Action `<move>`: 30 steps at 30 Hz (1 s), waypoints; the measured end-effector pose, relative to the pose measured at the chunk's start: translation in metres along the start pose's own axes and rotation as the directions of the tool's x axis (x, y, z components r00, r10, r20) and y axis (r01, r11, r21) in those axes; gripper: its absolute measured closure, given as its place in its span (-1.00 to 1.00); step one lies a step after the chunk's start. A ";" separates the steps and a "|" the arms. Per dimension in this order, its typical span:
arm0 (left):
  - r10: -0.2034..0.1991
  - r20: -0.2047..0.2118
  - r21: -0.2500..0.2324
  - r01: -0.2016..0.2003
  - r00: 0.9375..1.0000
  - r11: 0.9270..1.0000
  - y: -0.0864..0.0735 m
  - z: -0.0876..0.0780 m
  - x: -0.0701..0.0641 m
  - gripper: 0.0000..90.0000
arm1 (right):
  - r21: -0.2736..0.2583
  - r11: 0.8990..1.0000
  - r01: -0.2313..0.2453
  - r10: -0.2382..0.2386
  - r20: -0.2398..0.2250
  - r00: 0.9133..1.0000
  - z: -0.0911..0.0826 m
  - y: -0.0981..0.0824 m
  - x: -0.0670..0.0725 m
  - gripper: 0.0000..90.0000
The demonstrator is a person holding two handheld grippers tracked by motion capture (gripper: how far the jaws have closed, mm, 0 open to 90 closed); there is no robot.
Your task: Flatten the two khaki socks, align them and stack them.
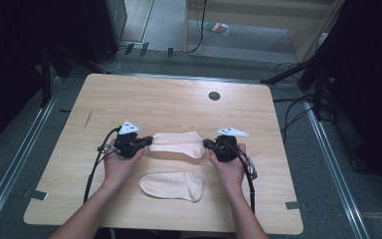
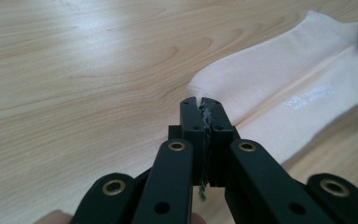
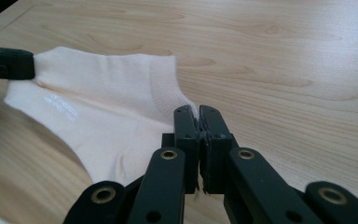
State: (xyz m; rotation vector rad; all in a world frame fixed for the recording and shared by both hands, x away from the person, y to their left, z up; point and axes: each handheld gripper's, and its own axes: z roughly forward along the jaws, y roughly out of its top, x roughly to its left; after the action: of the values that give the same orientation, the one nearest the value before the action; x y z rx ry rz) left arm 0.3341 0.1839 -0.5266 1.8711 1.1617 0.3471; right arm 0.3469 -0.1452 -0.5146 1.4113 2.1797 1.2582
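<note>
A pale peach sock (image 1: 177, 143) is stretched between my two grippers at the middle of the wooden table (image 1: 159, 99). My left gripper (image 1: 147, 141) is shut on its toe end, with the fabric pinched between the jaw tips in the left gripper view (image 2: 204, 103). My right gripper (image 1: 207, 144) is shut on the ribbed cuff corner (image 3: 196, 112). The sock (image 3: 107, 102) casts a shadow on the wood under it. A second matching sock (image 1: 173, 185) lies flat nearer the person, between the forearms.
A dark round hole (image 1: 214, 95) sits in the table's far middle. Cables and black stand legs (image 1: 298, 74) lie on the floor beyond the far right corner. Grey tape tabs (image 1: 292, 204) mark the near edges.
</note>
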 end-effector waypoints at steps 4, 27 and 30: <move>0.007 0.017 -0.018 -0.006 1.000 1.000 -0.007 -0.020 -0.004 1.00 | -0.005 1.000 0.019 -0.019 -0.028 0.999 -0.013 -0.001 0.008 0.95; 0.152 0.011 -0.013 -0.152 0.988 0.988 -0.048 -0.085 -0.057 1.00 | 0.028 0.998 0.048 -0.045 -0.105 0.993 -0.066 -0.050 0.040 0.95; 0.193 -0.007 0.011 -0.193 0.981 0.981 -0.053 -0.087 -0.066 1.00 | 0.040 0.998 0.044 -0.040 -0.108 0.993 -0.069 -0.056 0.040 0.95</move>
State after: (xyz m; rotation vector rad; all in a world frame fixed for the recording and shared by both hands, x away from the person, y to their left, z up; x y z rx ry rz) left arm 0.2149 0.1850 -0.5061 1.9981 0.9910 0.4578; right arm 0.2501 -0.1569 -0.5076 1.3347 2.3068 1.3087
